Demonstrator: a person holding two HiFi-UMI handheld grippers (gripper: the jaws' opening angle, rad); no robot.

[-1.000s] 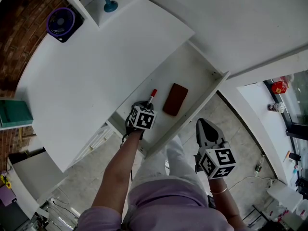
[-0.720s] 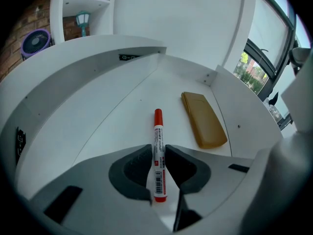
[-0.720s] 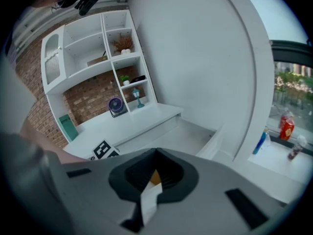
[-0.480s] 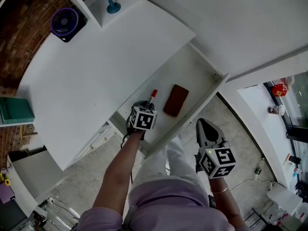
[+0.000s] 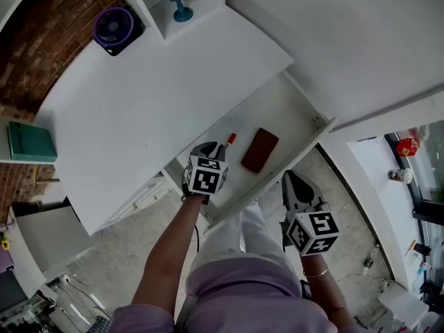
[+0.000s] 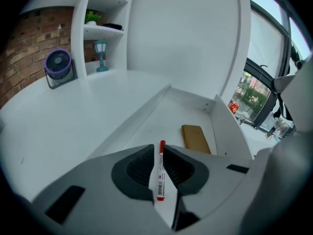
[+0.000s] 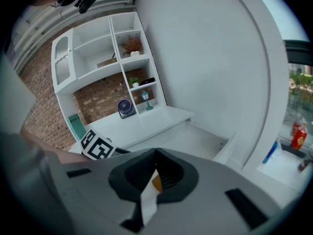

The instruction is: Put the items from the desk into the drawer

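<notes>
The red marker [image 6: 160, 173] lies flat on the floor of the open drawer [image 5: 277, 113], by the side next to the tabletop [image 5: 159, 89]. A brown wallet [image 5: 260, 150] lies near it, not touching. The left gripper [image 5: 212, 147] is just above the marker. Its jaws have just been closing, but a little gap is left and they do not squeeze the marker, which only shows through the gap. The right gripper [image 7: 157, 153] is off past the drawer's front edge, jaws together, with nothing in them that I can name. The marker looks light, hard, smooth and round, so I think it can roll or slip. The best place to pinch it is across the middle of its body, not the cap. A purple fan [image 5: 114, 28] stands at the tabletop's far corner. It looks light but bulky, so its frame seems the best place to grab.
</notes>
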